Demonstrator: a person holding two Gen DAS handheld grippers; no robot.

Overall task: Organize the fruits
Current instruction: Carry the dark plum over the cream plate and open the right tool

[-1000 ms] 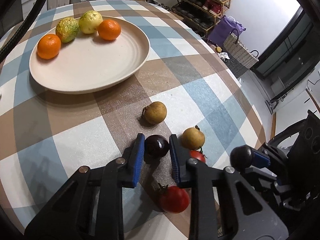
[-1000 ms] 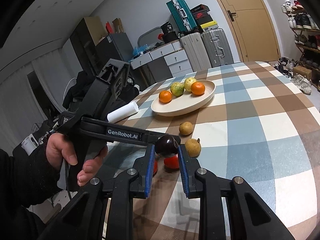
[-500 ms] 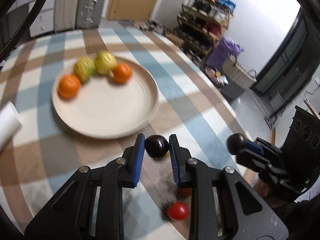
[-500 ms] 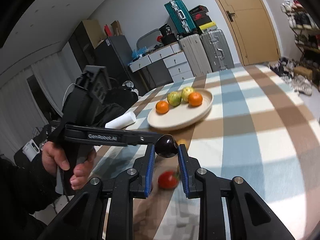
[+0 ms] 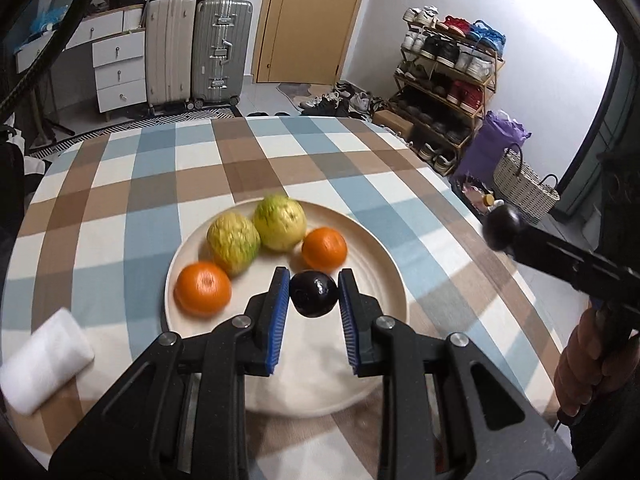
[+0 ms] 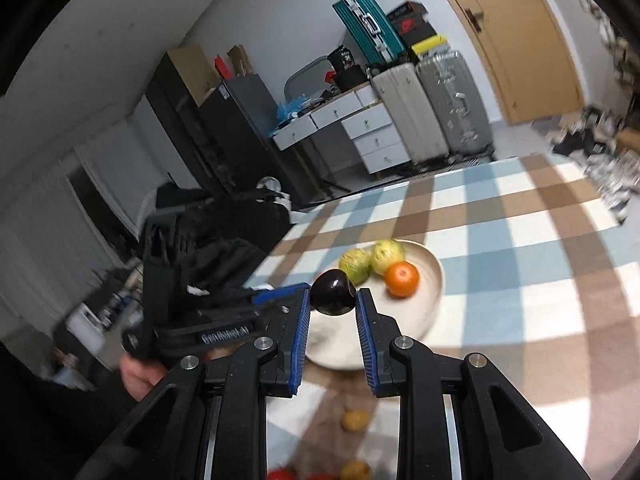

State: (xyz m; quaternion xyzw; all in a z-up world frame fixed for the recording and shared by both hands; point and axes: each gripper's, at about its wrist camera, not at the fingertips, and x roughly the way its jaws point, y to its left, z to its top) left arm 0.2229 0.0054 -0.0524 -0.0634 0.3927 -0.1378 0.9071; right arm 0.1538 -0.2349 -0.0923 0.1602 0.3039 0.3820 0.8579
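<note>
Left claw (image 5: pixel 313 294) and right claw (image 6: pixel 333 300): each clamped on one dark plum.

Left plum (image 5: pixel 313 294) hangs above the near part of the cream plate (image 5: pixel 384 264), which carries two oranges (image 5: pixel 324 247) and two yellow-green fruits (image 5: pixel 280 222). Right plum (image 6: pixel 333 292) is held above the plate's left rim.

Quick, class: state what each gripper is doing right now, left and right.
Left gripper: shut on a dark plum, above the plate.
Right gripper: shut on a second dark plum.
</note>
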